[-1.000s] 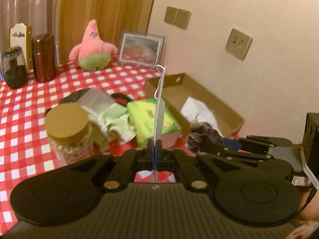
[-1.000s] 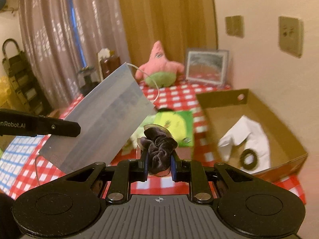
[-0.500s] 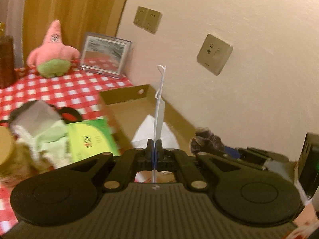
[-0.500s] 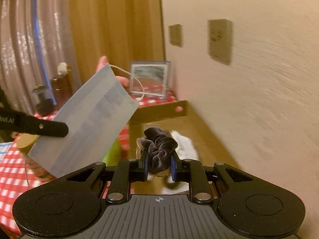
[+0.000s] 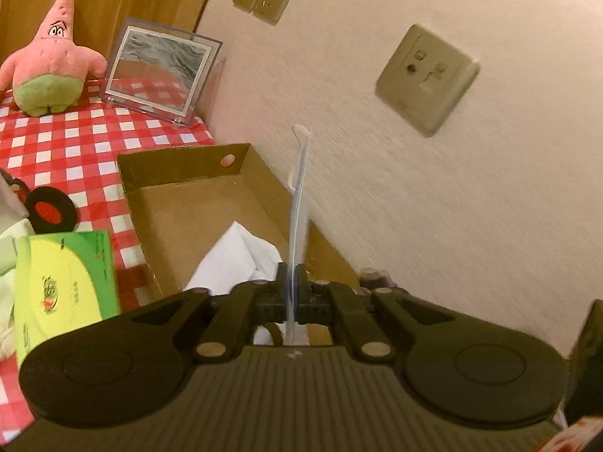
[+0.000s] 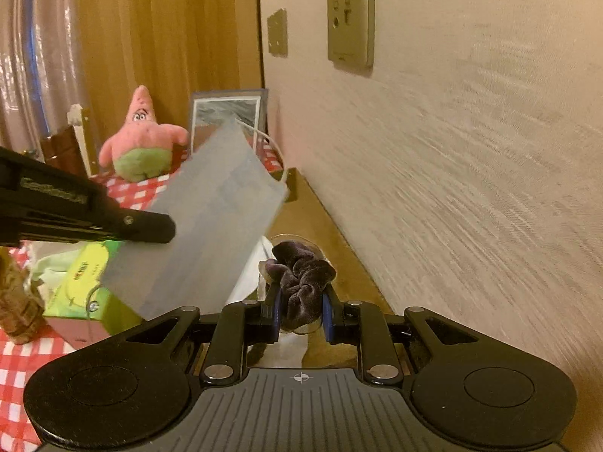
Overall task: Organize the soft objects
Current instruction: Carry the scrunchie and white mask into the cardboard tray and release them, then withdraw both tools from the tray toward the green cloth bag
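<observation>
checkered table [image 5: 75, 139], cardboard box [image 5: 181, 203] below, left gripper [image 5: 290, 286] jaws opening around face mask [image 6: 211, 218], right gripper [image 6: 301, 301] clamping scrunchie [image 6: 301, 275]

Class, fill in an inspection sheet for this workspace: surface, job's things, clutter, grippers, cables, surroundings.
Surface: red-and-white checked tablecloth.
Job's things: pale blue face mask; dark purple velvet scrunchie; open brown cardboard box holding white cloth.
Clutter: pink starfish plush toy; framed picture; green tissue box.
Grippers: left gripper opening, mask between jaws; right gripper shut on scrunchie.
Cables: nothing seen.
Surroundings: cream wall, wall sockets, curtains.
</observation>
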`<state>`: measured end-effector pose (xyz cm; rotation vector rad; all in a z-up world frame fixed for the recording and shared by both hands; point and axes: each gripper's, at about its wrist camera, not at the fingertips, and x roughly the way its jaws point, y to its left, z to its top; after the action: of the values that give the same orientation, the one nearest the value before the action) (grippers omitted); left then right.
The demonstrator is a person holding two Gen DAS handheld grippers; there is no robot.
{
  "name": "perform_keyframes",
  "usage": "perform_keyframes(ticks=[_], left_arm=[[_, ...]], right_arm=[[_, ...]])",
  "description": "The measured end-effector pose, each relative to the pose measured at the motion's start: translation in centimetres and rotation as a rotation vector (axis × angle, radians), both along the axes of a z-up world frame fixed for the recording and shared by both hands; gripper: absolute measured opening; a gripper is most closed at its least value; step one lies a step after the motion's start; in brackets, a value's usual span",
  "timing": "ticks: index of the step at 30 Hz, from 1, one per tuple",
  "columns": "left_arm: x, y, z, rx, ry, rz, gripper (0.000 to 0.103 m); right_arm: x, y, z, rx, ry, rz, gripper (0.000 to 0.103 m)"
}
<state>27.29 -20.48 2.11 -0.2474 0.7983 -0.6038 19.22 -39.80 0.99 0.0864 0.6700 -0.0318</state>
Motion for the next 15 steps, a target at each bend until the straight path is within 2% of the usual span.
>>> perform_keyframes(ticks=[2,3,8,12,13,14,15], left_arm=[[0.8,-0.6,-0.6,0.021,-0.005,0.011,0.015],[1.1,-0.8,-0.9,0.039,-0.008,0.020,0.017],[1.3,0.0,-1.3,0.093,-0.027,0.034,0.017],[0.7,1.9,-1.4,0.101,-0.030,0.065,0.018],[0.5,2.3,-1.4,0.104,-0.032,0.071,0.020],[0.2,2.7,-1.4,0.104,-0.030,0.079,0.021],[0.0,3.2,-1.4,0.103,-0.027,0.085,0.023]], right_arm=[[0.6,-0.2,-0.4,0.004,0.006,-0.002,0.021],[0.8,-0.3,-0.5,0.008,0.008,-0.001,0.021],[1.7,0.0,-1.1,0.017,0.013,0.013,0.021],[2.2,0.5,-1.3,0.029,0.001,0.029,0.022],[2.4,0.6,-1.3,0.036,-0.004,0.037,0.029],[2.5,0.5,-1.3,0.041,-0.002,0.039,0.045],[2.5,0.5,-1.3,0.047,-0.003,0.033,0.053]])
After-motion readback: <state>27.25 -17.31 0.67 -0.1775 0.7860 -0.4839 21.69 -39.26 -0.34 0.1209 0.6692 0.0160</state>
